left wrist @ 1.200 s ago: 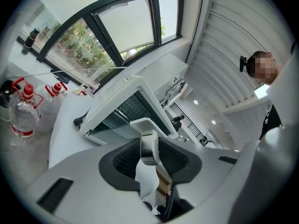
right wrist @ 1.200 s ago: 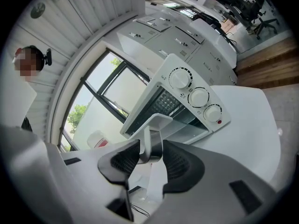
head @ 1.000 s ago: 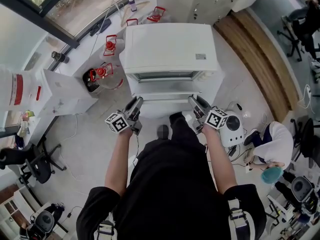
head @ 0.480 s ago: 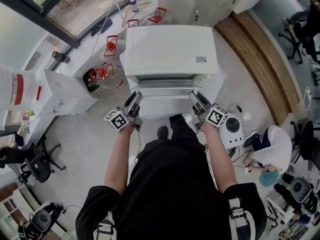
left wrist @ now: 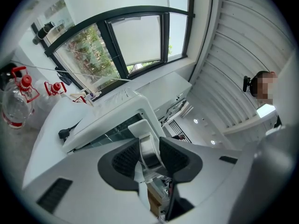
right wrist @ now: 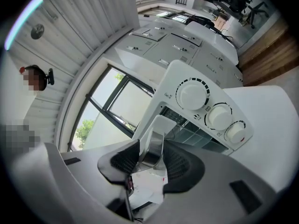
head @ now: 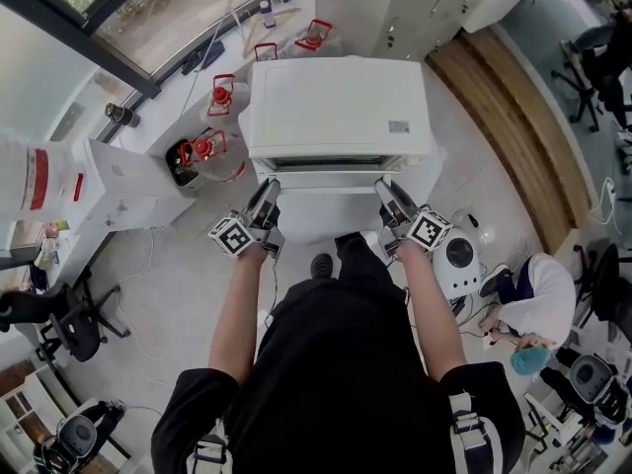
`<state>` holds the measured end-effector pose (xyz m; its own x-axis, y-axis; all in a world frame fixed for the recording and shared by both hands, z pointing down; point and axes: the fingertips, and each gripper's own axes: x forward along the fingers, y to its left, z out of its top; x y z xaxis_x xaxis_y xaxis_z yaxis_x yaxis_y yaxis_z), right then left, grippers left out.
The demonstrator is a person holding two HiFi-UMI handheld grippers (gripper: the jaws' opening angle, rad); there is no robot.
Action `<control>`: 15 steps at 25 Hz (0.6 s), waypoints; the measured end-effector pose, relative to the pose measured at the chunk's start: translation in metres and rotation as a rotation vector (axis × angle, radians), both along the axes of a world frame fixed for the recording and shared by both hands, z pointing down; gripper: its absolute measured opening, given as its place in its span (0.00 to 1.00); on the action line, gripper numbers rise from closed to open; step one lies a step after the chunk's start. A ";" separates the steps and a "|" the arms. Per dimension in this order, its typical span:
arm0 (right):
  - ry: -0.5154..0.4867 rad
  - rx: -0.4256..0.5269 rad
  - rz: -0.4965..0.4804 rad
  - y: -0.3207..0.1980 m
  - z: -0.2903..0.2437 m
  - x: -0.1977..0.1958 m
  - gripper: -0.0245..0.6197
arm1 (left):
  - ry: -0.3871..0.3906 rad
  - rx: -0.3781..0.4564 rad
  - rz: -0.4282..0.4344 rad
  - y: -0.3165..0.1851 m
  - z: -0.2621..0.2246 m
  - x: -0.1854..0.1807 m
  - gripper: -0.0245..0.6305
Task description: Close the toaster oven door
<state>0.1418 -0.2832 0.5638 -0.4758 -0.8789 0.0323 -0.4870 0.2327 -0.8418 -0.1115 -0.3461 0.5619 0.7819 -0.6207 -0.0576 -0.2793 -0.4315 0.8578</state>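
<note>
No legible text; tiny unreadable label (head: 398,126) on the toaster oven (head: 336,102)

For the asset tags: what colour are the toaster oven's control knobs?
White; the control knobs show best in the right gripper view.

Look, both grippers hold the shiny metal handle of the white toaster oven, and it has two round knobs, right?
Not two: the white toaster oven has three round white knobs, as the right gripper view shows. The left gripper and the right gripper do hold its shiny metal handle.
</note>
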 end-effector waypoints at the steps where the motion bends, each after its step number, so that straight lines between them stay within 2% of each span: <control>1: -0.004 -0.001 0.000 -0.002 -0.002 0.000 0.31 | 0.002 0.000 -0.001 -0.002 -0.001 0.000 0.26; 7: -0.024 0.000 0.004 -0.013 -0.008 0.003 0.31 | 0.018 -0.009 -0.003 -0.013 -0.007 0.003 0.27; 11: -0.024 -0.019 0.015 -0.019 -0.003 0.007 0.31 | 0.002 -0.030 -0.015 -0.020 -0.002 0.001 0.27; 15: -0.060 0.010 0.015 -0.026 -0.013 0.004 0.32 | 0.011 -0.052 -0.030 -0.026 0.000 -0.001 0.27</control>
